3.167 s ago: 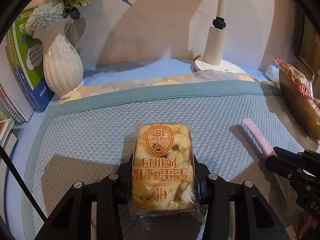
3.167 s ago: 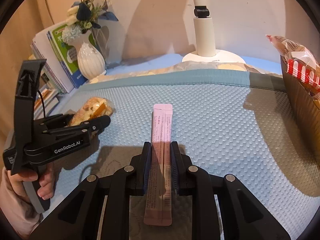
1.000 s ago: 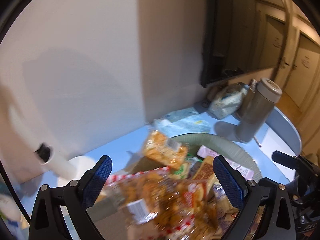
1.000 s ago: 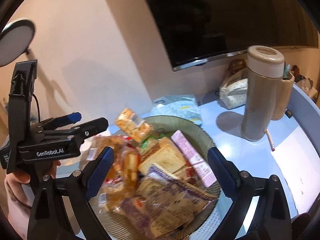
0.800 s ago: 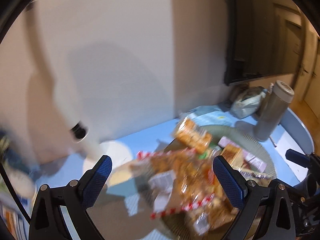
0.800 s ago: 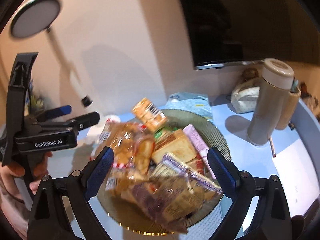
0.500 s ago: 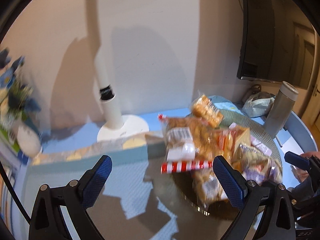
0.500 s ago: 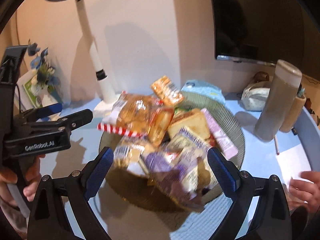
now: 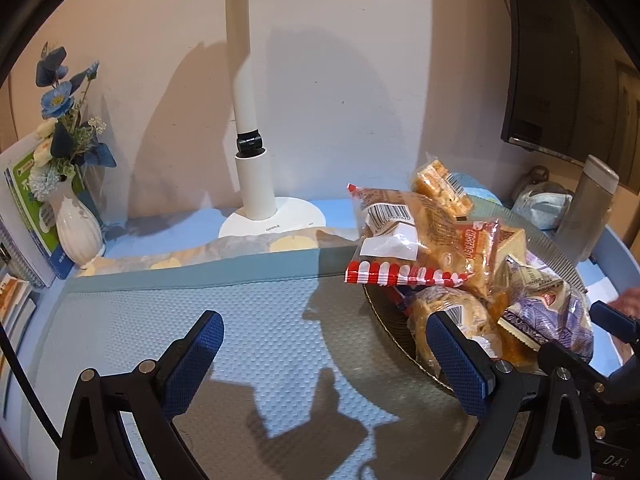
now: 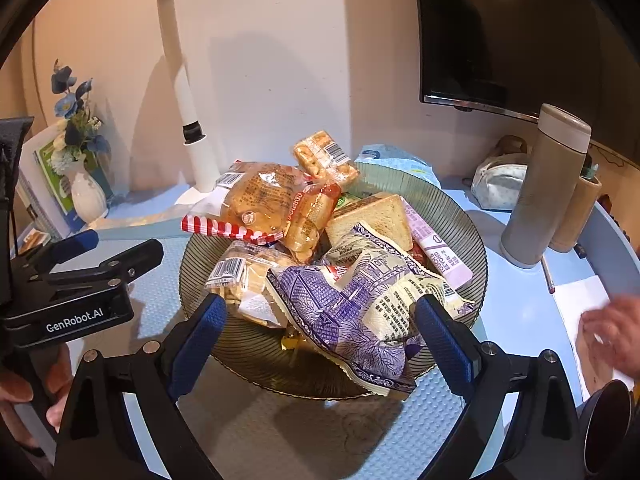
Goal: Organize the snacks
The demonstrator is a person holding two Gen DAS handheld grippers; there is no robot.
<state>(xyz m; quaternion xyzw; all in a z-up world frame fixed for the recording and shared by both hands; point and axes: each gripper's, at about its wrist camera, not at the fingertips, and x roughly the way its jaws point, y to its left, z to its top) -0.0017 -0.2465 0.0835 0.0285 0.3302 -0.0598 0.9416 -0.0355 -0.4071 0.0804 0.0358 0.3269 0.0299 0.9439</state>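
Observation:
A ribbed glass bowl (image 10: 460, 216) is heaped with wrapped snacks: a purple packet (image 10: 360, 300) in front, a red-striped bread bag (image 10: 260, 200), a toast slice (image 10: 372, 212), a pink stick pack (image 10: 436, 248) and a small cake pack (image 10: 324, 160) on top. My right gripper (image 10: 320, 332) is open just before the bowl, holding nothing. My left gripper (image 9: 326, 356) is open and empty over the blue mat (image 9: 260, 320), with the bowl (image 9: 384, 320) at its right. In the right wrist view the left gripper (image 10: 120, 246) hangs left of the bowl.
A white lamp (image 9: 256, 184) stands at the back, a white vase with blue flowers (image 9: 78, 228) and books at far left. Right of the bowl are a grey thermos (image 10: 544, 184), a fabric pouch (image 10: 496, 184), white paper (image 10: 584, 300) and a person's hand (image 10: 612, 332).
Both grippers, earlier shut on a cake pack and a pink stick pack, are open and empty. Both views pulled back and swung left from the bowl; a hand appeared at right.

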